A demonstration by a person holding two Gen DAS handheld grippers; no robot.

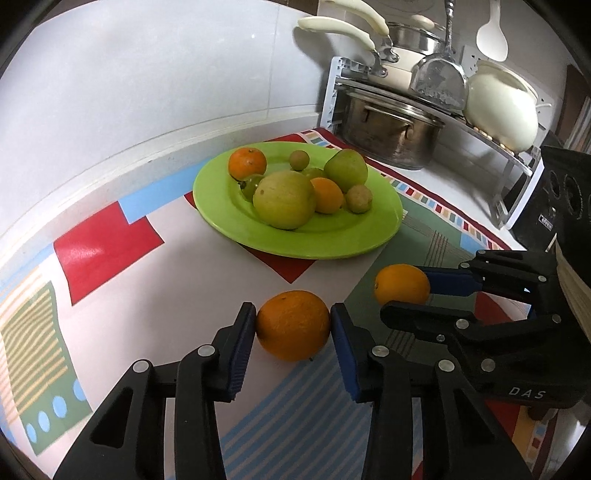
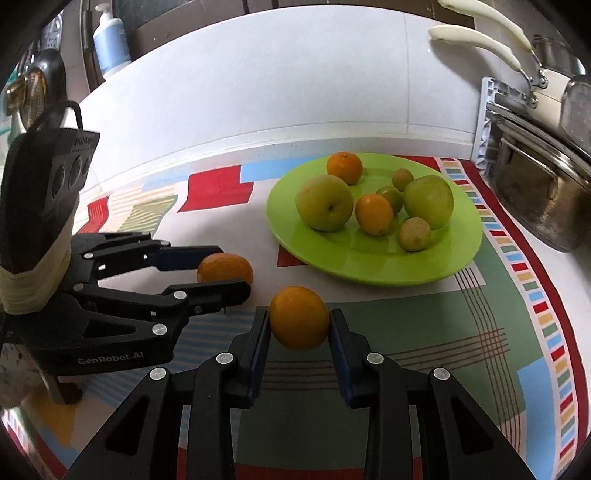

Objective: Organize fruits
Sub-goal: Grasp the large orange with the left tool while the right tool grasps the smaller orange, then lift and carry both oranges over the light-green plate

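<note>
Fruits sit in two groups: most are piled on the green plate (image 1: 221, 221) at the back of the patterned mat (image 1: 110, 251), and two oranges are out in front of it, each between the jaws of a gripper. On the plate lie a small orange (image 1: 247, 162) at the far rim, a large green fruit (image 1: 283, 199), another green fruit (image 1: 346, 170), an oval orange fruit (image 1: 327, 195) between them, and two little brownish-green ones (image 1: 358, 199) beside them. The left gripper (image 1: 293, 326) has its jaws pinching one orange (image 1: 293, 325), both blue pads touching its sides; from the left wrist view I cannot tell whether this orange rests on the mat or is lifted just off it. The right gripper (image 2: 299, 321) pinches the second orange (image 2: 298, 316) in the same way, pads pressed on either side, near the plate's front rim. The two grippers are close together, the left one just beside the right, both pointing toward the plate. Behind the plate on the bench stands a steel pot (image 1: 391, 125) under a rack (image 1: 517, 162) holding a cream pot (image 1: 498, 114) and pans with cream handles (image 1: 336, 29). A pump bottle (image 2: 110, 40) stands on the ledge above the white wall in the right wrist view.
</note>
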